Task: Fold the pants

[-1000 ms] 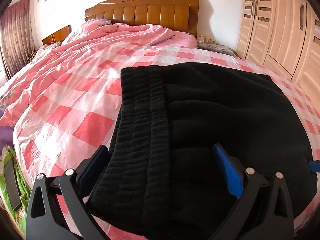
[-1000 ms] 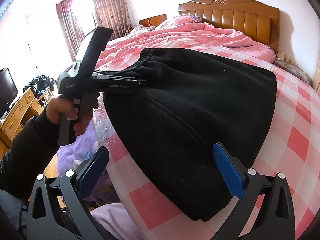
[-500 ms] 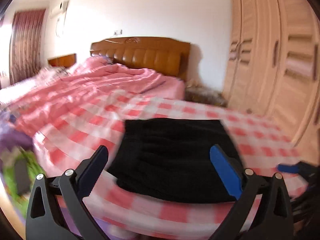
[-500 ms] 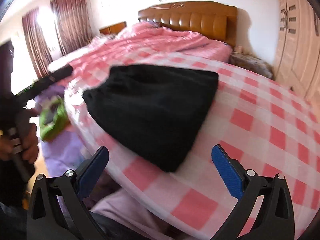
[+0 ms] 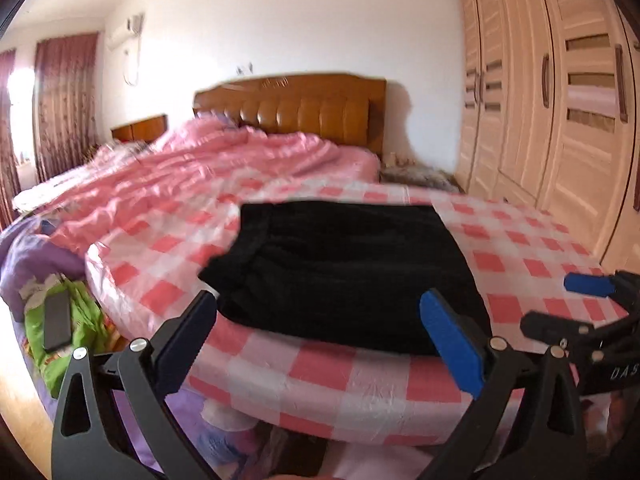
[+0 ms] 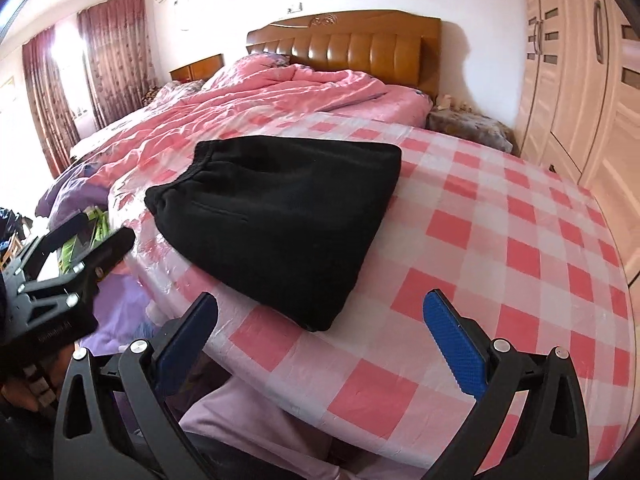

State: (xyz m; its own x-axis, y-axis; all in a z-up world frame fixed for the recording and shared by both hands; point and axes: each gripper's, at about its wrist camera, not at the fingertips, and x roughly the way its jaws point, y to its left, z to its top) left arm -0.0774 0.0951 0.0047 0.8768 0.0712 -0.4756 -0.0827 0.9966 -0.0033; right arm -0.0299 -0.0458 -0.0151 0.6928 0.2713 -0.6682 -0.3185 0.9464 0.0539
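Note:
The black pants [image 5: 344,272] lie folded into a compact stack on the pink checked sheet near the bed's front edge; they also show in the right wrist view [image 6: 280,212], elastic waistband to the left. My left gripper [image 5: 320,336] is open and empty, held off the bed just in front of the pants. My right gripper [image 6: 320,336] is open and empty, back from the bed's edge to the right of the stack. The right gripper's blue pad shows in the left wrist view [image 5: 588,284]; the left gripper's body shows in the right wrist view [image 6: 60,280].
The bed [image 6: 500,240] has a crumpled pink duvet [image 6: 260,96] and wooden headboard [image 6: 352,40] at the far end. A wardrobe [image 5: 560,120] stands on the right. Purple and green bedding with a dark phone [image 5: 56,320] lies at the left, by curtains [image 6: 108,52].
Both grippers have pulled back and up from the pants, which now lie alone on the bed. A second ago the left gripper was right over the waistband, jaws open.

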